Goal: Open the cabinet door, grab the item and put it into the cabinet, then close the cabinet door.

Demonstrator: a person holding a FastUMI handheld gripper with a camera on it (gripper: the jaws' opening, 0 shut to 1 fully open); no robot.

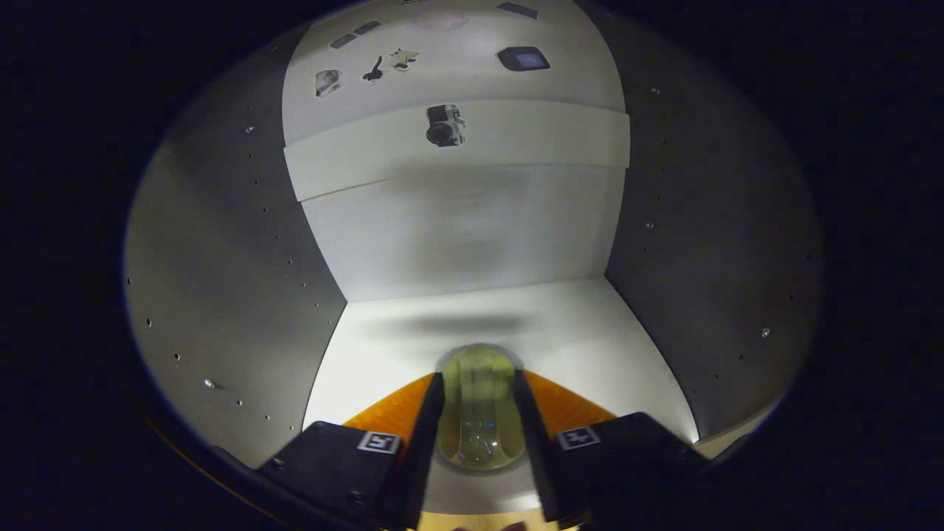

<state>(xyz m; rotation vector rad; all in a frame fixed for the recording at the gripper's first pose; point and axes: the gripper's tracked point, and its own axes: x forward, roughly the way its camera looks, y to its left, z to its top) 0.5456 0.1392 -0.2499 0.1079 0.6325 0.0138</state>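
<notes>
One item, a translucent yellowish-green bottle, is sitting clamped between the tongs, both fingers pressing its sides, and it is hovering just over or resting on the front of the cabinet floor; contact is unclear. Task looks like the placing step, door already open.

Left of the bottle, the grey side wall with peg holes is standing well apart. Behind the bottle, the back wall is leaving plenty of open floor. Above, a shelf is carrying a small camera, well clear. Right of the bottle, the other side wall is also apart.

Risks: letting go while tilted could be rolling the rounded bottle toward the front lip; leaving it too near the lip could be blocking the door.
</notes>
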